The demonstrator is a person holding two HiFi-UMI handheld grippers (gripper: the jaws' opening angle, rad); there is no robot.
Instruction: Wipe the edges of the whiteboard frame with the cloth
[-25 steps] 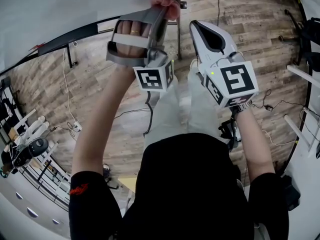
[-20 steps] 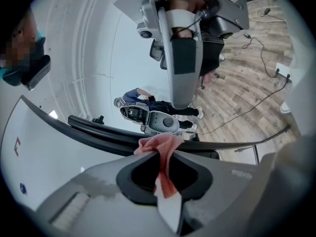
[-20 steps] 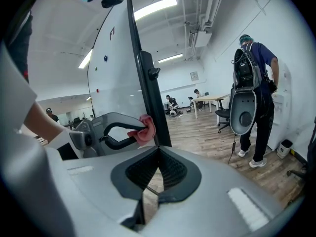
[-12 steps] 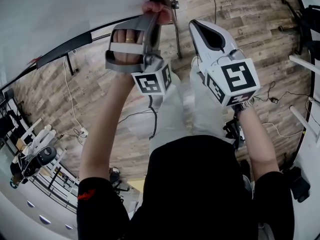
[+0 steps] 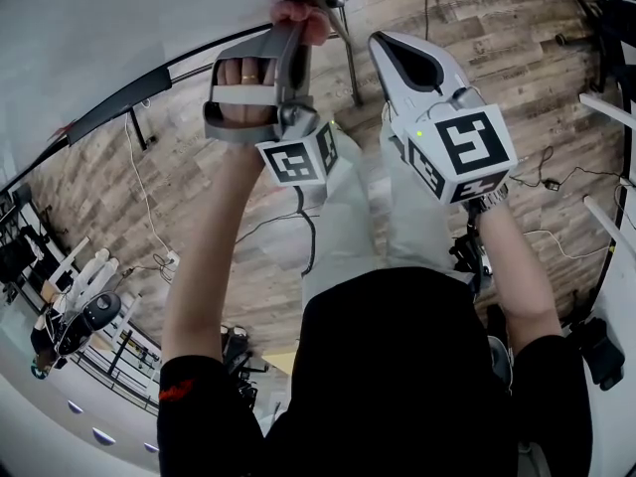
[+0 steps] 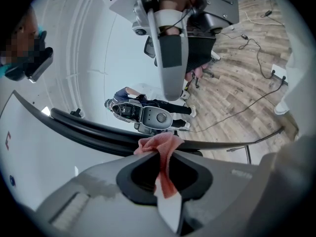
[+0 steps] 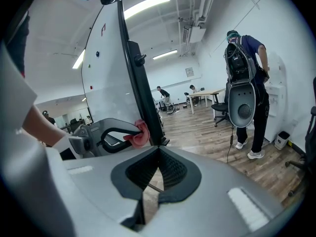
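Left gripper (image 6: 159, 158) clamps the pink cloth (image 6: 165, 141) and presses it against the whiteboard's black frame (image 6: 89, 127), positioned for wiping. Right gripper (image 7: 157, 149) is closed on nothing, just beside, apparently idle.

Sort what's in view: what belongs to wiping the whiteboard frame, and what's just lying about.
In the job:
- pink cloth, clamped in the left gripper
- black whiteboard frame, with the cloth against it

Just about:
- right gripper, shut and empty
- office chair
- person standing in the background
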